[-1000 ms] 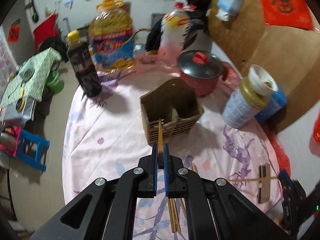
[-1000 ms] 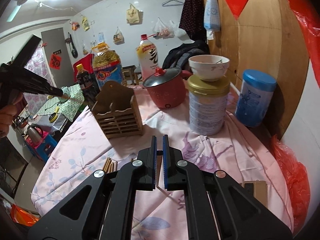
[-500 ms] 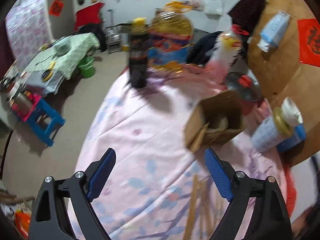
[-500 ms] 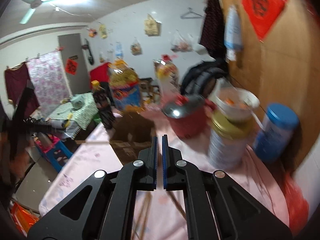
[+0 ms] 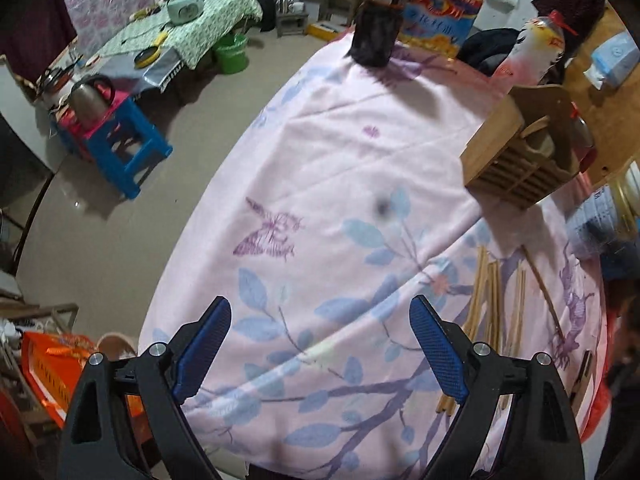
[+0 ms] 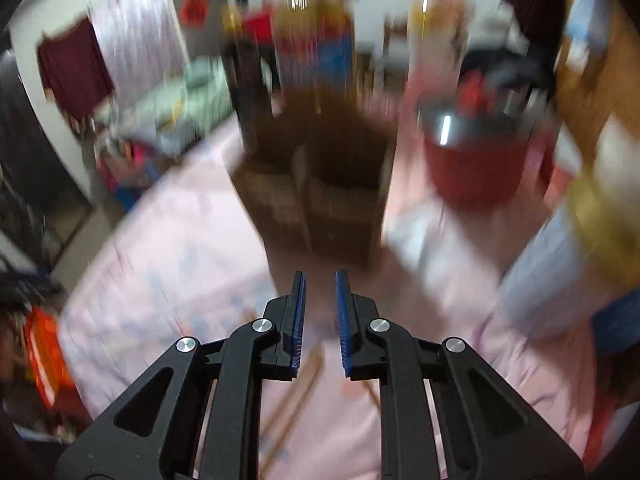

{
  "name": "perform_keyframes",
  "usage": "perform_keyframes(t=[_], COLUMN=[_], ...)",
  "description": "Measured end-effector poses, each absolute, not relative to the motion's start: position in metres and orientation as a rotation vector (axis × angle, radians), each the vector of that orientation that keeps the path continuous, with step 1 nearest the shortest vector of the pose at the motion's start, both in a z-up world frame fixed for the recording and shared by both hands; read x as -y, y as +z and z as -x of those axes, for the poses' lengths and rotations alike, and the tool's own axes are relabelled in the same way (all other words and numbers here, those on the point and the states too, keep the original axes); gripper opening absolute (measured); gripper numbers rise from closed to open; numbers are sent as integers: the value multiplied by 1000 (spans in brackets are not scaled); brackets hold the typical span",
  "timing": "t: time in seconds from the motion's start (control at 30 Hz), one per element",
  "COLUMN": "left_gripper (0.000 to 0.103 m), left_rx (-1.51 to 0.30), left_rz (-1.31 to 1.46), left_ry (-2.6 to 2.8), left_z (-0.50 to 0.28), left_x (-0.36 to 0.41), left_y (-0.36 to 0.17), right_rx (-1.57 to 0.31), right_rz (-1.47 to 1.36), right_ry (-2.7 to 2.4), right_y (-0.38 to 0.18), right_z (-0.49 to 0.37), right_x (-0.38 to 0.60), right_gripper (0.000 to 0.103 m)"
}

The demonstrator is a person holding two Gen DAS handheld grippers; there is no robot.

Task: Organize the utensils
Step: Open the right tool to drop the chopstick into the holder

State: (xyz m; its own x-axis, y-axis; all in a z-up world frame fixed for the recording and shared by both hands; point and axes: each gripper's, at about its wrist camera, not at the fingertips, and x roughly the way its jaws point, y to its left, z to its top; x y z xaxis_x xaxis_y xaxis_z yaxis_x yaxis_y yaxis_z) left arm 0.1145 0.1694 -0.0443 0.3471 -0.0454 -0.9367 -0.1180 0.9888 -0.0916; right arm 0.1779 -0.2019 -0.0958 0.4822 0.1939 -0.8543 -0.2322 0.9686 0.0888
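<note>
While you are bringing both grippers down over the table, these are the things you are risking, biggest first.

Table cloth (image 5: 340,168): soft pink printed fabric that is lying in creases; a low fingertip is likely to snag a fold and drag everything on it.

Wooden holder (image 5: 516,160): a slatted, boxy caddy with a tall back, standing toward the table's far right edge. Light wood like this is probably tipping easily if you knock it.

Chopsticks (image 5: 486,292): thin, smooth, pale wooden sticks that are lying loose in a bunch near the right edge, in front of the holder. They are prone to rolling, and you could pinch two at once or scatter them.

Left gripper (image 5: 320,352): its blue ribbed pads are standing wide apart with nothing between them, over bare cloth and well left of the sticks.

Right gripper (image 6: 320,320): its jaws are opening, a narrow gap, nothing between them. That view is badly blurred, so you are aiming poorly while moving this fast.
</note>
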Motion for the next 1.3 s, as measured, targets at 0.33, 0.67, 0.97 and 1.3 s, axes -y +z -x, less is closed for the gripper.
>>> perform_keyframes(t=[0.33, 0.67, 0.97, 1.3], left_gripper=[89, 88, 40, 26], left_rx=[-1250, -1215, -1093, -1012], left_rz=[168, 139, 94, 70], left_ry=[114, -1, -239, -238], left_z=[-109, -141, -228, -290], left_x=[-165, -126, -57, -33], left_y=[-53, -41, -7, 36], right_rx=[-1202, -1052, -710, -554], right_rz=[120, 94, -63, -180], right_ry=[326, 280, 159, 172], right_y=[-173, -129, 2, 70], right_z=[-211, -189, -142, -149], right_x=[196, 204, 246, 256], right_gripper=[20, 7, 7, 4])
